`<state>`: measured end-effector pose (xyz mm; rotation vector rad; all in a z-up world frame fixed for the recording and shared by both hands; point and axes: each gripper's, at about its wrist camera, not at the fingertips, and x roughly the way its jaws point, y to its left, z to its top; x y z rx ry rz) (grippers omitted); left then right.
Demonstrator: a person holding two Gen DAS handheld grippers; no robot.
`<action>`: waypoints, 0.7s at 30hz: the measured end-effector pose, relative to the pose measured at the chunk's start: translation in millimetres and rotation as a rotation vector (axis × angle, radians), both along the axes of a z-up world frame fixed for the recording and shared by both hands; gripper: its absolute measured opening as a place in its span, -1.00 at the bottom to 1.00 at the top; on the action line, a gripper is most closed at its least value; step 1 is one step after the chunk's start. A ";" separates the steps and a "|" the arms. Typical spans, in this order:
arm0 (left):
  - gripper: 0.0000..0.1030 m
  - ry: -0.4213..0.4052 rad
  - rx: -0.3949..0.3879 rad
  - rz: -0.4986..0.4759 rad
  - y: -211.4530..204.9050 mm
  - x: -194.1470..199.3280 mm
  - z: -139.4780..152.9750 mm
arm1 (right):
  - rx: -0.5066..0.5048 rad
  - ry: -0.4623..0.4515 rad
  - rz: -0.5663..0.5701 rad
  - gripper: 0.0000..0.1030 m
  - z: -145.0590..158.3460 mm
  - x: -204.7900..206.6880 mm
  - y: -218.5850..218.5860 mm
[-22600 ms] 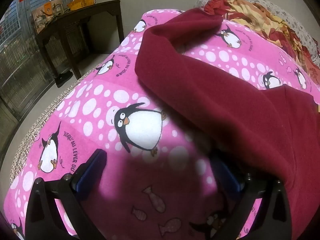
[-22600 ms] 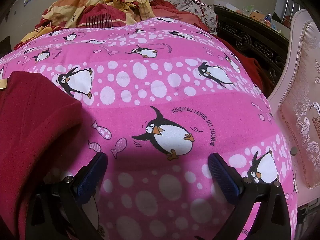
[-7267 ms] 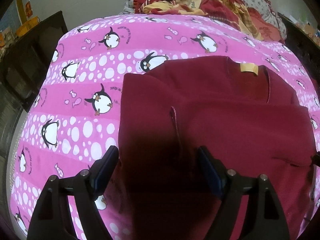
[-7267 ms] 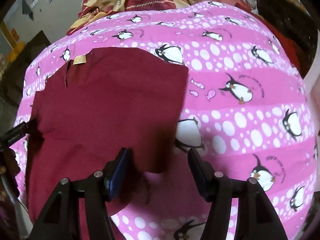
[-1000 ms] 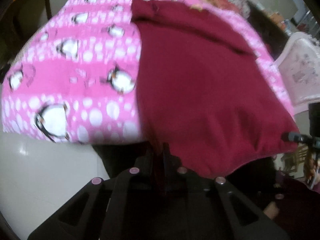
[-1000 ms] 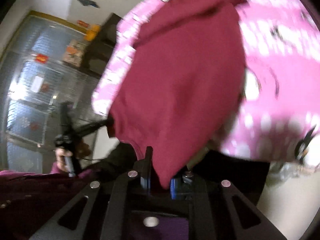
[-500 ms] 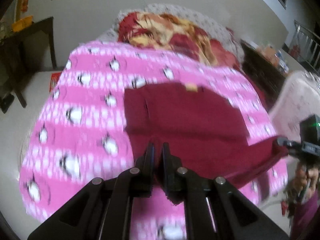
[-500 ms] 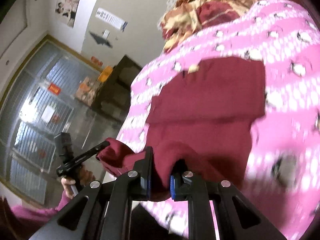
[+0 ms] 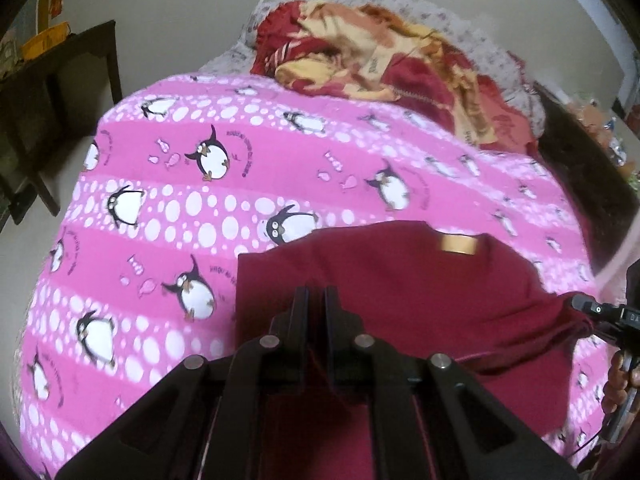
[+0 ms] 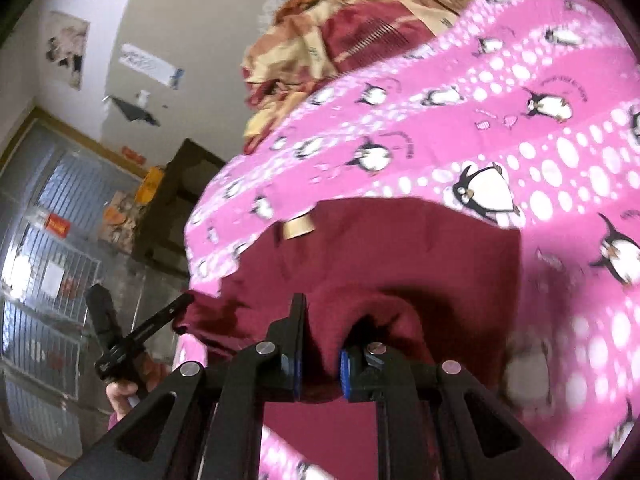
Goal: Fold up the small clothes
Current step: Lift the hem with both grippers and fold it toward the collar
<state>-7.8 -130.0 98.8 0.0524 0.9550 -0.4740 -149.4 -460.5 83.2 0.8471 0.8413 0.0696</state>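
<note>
Far left, against the wall, stands a dark side table [image 9: 60,80] with a yellow basket on it; it plays no part here. Next comes the bed [image 9: 168,200] under its pink penguin sheet, and on the near half of it lies the maroon top [image 9: 400,280], its tan neck label [image 9: 458,244] toward the far end, where a heap of red and yellow bedding [image 9: 380,56] is bunched.

The left gripper [image 9: 316,304] has its jaws pressed fully together on the near-left corner of the hem. To its right, the right gripper [image 10: 320,344] has its jaws nearly closed, pinching a thicker bunch of the near-right hem. So the cloth runs away from both pairs of jaws, its long axis near to far, hem at the near end, collar at the far end. Each hand has its own corner, neither closer to the collar than the other. The coming move, I'd judge, turns on carrying that hem straight up the bed to meet the label.

A second ago the hem hung off the near edge of the bed, with the floor in view. Now both corners are lifted over the mattress and the lower half already bows back over the body.
</note>
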 end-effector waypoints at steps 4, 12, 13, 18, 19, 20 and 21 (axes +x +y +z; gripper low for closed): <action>-0.24 -0.005 0.010 0.022 1.5 16.6 -10.0 | -0.035 0.044 0.015 -0.15 -9.6 12.2 -6.1; 0.20 -0.110 0.020 -0.005 9.1 5.8 9.5 | -0.153 -0.136 -0.043 0.44 41.5 -26.4 -4.6; 0.20 -0.113 0.027 -0.010 7.2 3.1 6.6 | -0.185 -0.093 -0.005 0.36 35.8 -20.0 5.5; 0.21 -0.054 0.165 -0.014 -20.7 10.1 -32.2 | -0.294 0.067 0.038 0.12 -4.4 30.3 16.5; 0.21 -0.028 0.216 -0.010 -27.1 15.7 -42.6 | -0.325 0.099 0.004 0.12 -14.2 39.6 9.4; 0.21 -0.009 0.246 -0.006 -30.9 21.1 -51.1 | -0.360 0.135 -0.045 0.07 -22.0 45.7 2.0; 0.21 -0.002 0.250 0.003 -31.5 25.8 -56.0 | -0.357 0.157 -0.083 0.04 -28.1 49.2 -6.0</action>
